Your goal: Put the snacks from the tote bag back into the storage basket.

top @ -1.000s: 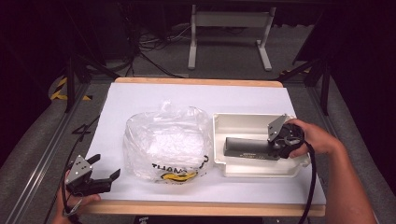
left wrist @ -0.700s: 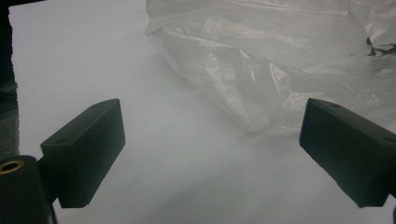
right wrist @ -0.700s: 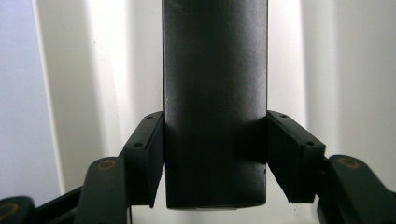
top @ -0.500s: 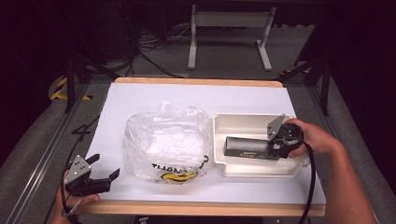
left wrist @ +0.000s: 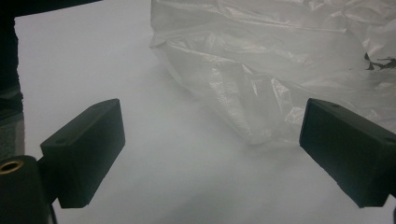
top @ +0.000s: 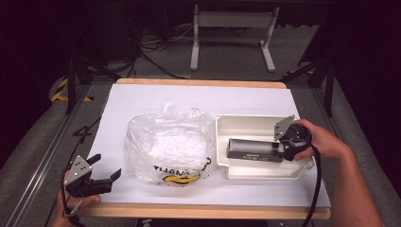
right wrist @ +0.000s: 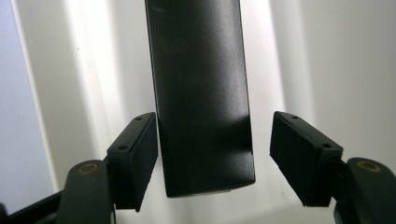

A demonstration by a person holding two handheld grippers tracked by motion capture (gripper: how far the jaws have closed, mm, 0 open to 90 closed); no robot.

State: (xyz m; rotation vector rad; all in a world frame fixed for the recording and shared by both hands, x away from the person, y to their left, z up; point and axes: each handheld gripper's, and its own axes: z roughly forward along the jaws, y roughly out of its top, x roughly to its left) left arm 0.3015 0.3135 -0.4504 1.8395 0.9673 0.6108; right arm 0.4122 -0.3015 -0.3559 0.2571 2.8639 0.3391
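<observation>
Where the wooden-edged worktop (top: 208, 211) runs nearest the person, the left gripper (top: 103, 171) sits at its near left corner, held in a hand (top: 75, 208) that comes up from below; its two black jaws stand wide apart with nothing between them, above the white sheet (top: 142, 101) that covers the worktop. Just beyond that gripper, near the middle of the near edge, lies a crumpled clear plastic bag (top: 169, 144) with black and yellow print along its near side. In the left gripper view a fold of the bag (left wrist: 280, 70) lies ahead of the jaws and apart from them. To the right of the bag, by the right edge, stands a shallow cream rectangular plastic tray (top: 246, 124). A long black rectangular box (top: 250, 150) lies flat in it. The right gripper (top: 283, 149) is at the box's right end; its jaws have just been opening, and in the right gripper view the box (right wrist: 201, 93) sits between them, one pad (right wrist: 140, 154) against its side and the other clear of it.
</observation>
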